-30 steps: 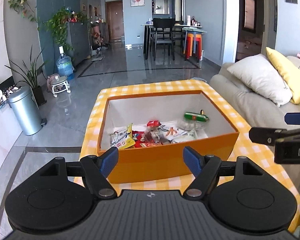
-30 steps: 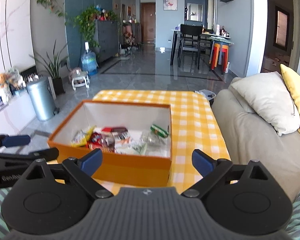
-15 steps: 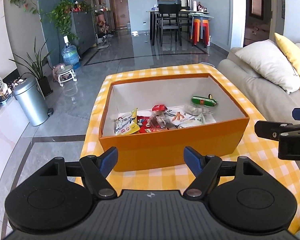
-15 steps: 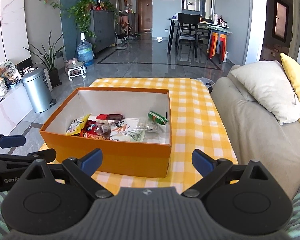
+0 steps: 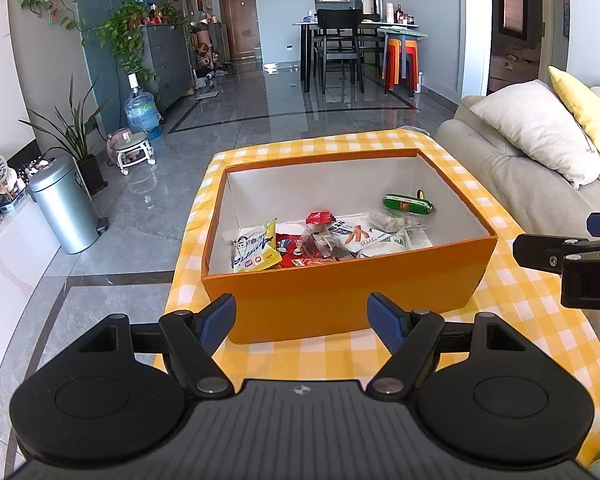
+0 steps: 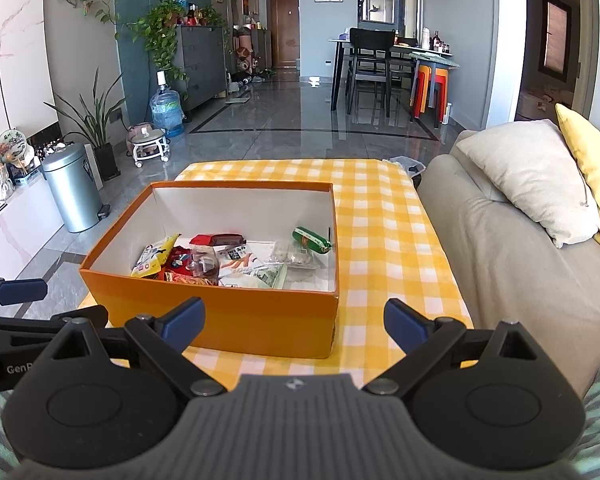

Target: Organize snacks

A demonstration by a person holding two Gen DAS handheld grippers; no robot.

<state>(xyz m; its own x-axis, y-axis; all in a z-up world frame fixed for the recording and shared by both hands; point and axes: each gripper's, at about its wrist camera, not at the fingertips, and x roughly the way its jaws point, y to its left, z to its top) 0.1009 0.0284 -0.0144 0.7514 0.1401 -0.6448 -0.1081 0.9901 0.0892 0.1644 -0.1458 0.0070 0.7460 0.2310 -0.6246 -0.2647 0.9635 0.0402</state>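
Orange snack box [image 5: 340,304] near the checkered table's [image 6: 384,240] left edge; left gripper [image 5: 301,318] and right gripper [image 6: 294,322] hover level before it, jaws spread, empty.

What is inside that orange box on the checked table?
The orange box holds loose snacks: a yellow packet, a green sausage-shaped pack, red wrappers and a clear bag of pale pieces. They overlap, so whatever lies beneath them is hidden.

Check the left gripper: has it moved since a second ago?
Yes. The left gripper has risen and tilted downward: against the orange box, more of the box floor now shows.
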